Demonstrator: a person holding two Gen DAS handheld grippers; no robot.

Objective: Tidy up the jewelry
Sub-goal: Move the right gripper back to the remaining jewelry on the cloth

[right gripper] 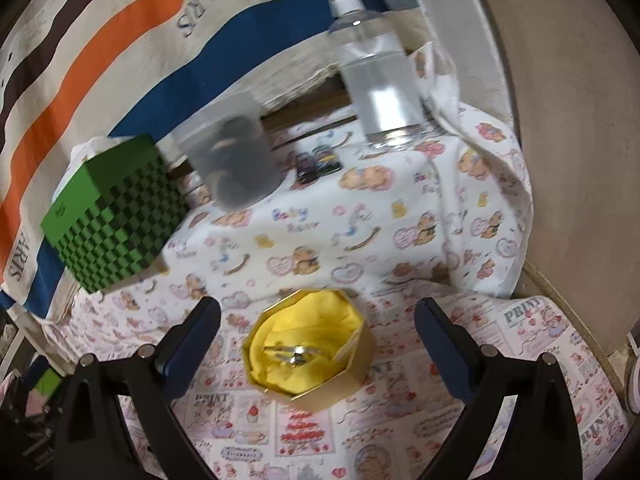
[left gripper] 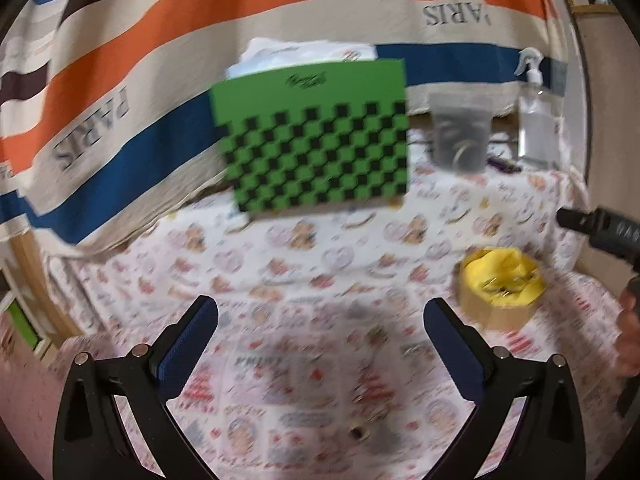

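Observation:
A gold octagonal box (right gripper: 320, 376) lined with yellow cloth sits on the patterned table cover, and a shiny ring and chain (right gripper: 294, 354) lie inside it. My right gripper (right gripper: 318, 316) stands open above and around the box, its pads apart from the sides. In the left wrist view the same box (left gripper: 500, 292) lies to the right, past my left gripper (left gripper: 320, 320), which is open over bare cloth with nothing between its fingers. A small dark piece (left gripper: 357, 432) lies on the cloth near the bottom of that view. The other gripper's dark tip (left gripper: 592, 226) shows at the right edge.
A green checkered box (left gripper: 316, 140) (right gripper: 116, 220) stands at the back left with white paper behind it. A frosted cup (right gripper: 236, 156) with dark contents, a clear spray bottle (right gripper: 380, 80) and two small dark vials (right gripper: 318, 162) stand at the back. A striped cloth hangs behind.

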